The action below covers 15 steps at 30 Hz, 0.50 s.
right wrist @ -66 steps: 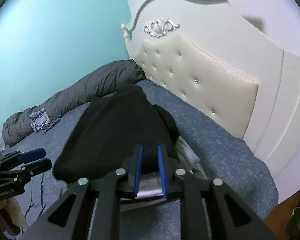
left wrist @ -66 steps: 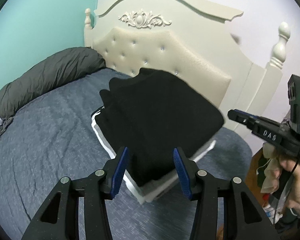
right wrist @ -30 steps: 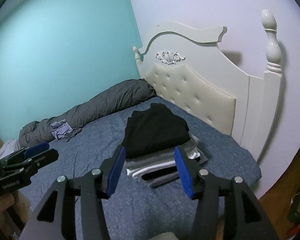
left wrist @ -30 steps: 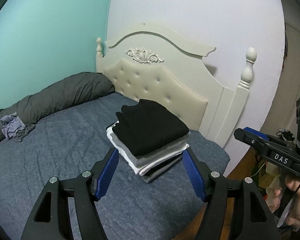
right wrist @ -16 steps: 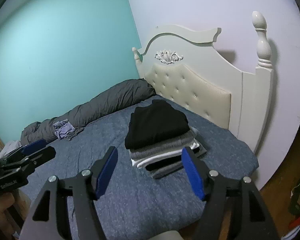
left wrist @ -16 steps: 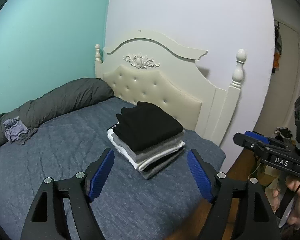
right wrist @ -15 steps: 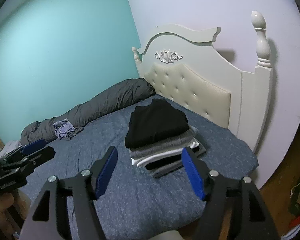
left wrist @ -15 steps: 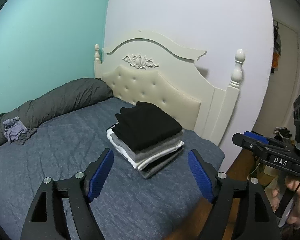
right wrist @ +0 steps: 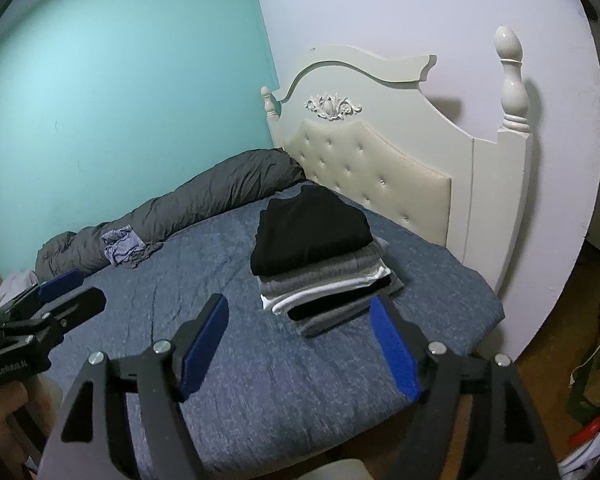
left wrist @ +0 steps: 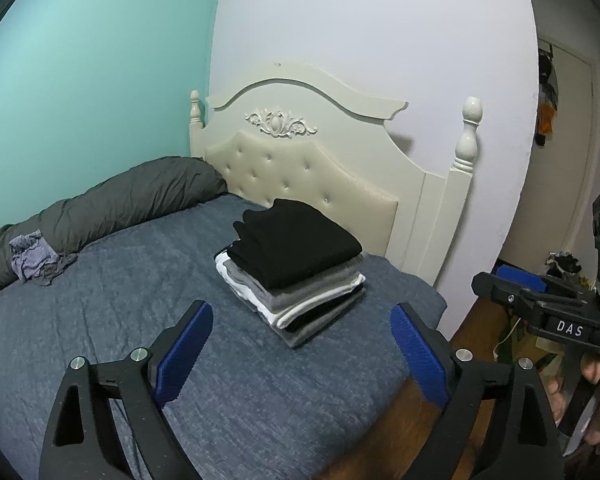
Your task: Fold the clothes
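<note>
— Where is the folded stack [left wrist: 296,264] found, and what is held?
— At the bed's [left wrist: 112,320] headboard corner, near its side edge; nothing is held. The left claw [left wrist: 300,354] and right claw [right wrist: 300,350] are spread wide.
— What risk is judged?
— The black top garment [right wrist: 310,232] could be nudged askew, and the stack toppled.

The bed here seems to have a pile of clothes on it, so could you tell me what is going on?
A person holds a two-finger gripper in each hand. Both the left gripper and the right gripper are open, hold nothing and hang clear of the bed. A stack of folded clothes, a black garment on top, sits near the headboard. One crumpled grey-purple garment lies unfolded by the rolled grey duvet.
</note>
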Available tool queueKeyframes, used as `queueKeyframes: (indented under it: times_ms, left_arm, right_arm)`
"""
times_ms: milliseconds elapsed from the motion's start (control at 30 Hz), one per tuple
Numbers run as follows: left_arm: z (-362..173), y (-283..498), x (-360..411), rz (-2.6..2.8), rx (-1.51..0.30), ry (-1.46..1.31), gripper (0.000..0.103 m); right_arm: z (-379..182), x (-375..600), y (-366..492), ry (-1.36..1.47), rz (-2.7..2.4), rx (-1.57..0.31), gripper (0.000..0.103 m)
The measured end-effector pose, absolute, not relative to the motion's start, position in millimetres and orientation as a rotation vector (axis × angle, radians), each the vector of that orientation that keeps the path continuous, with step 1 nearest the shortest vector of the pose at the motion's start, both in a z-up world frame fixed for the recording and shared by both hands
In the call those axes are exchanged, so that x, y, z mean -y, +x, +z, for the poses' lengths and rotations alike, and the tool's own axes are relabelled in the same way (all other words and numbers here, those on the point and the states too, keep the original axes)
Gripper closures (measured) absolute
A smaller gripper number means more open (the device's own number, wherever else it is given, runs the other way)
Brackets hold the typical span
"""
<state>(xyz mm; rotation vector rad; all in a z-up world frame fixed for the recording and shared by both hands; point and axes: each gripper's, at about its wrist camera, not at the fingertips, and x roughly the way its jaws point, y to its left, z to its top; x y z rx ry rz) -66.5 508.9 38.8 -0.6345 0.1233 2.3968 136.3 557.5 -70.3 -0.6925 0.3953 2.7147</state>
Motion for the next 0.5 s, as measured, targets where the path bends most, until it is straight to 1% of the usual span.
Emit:
queueKeyframes:
  times_ms: [100, 167, 300, 367, 500]
  left_arm:
    - [39.8, -62.8, -505.7, 2.404, -0.124, -0.624, 0.005]
    - [41.1, -60.3, -504.6, 2.412, -0.12, -0.615, 0.0]
    - [42.6, -57.3, -501.1, 2.416, -0.107, -0.606, 0.0]
    - [42.4, -56.7, -500.7, 2.412, -0.105, -0.613, 0.0]
    - [39.8, -56.0, -498.6, 2.41, -0.095, -0.625, 0.0]
  right_arm:
    - [-70.6, -552.5, 138.8, -0.688, 2.712, -0.373, 0.023]
    - [-71.6, -550.9, 140.0, -0.687, 2.71, -0.37, 0.017]
    - [-74.6, -551.4, 141.7, -0.683, 2.704, -0.382, 0.011]
    - [-75.5, -550.7, 142.6, -0.678, 2.698, -0.378, 0.005]
    - [-75.4, -548.0, 144.3, -0.666, 2.693, -0.366, 0.002]
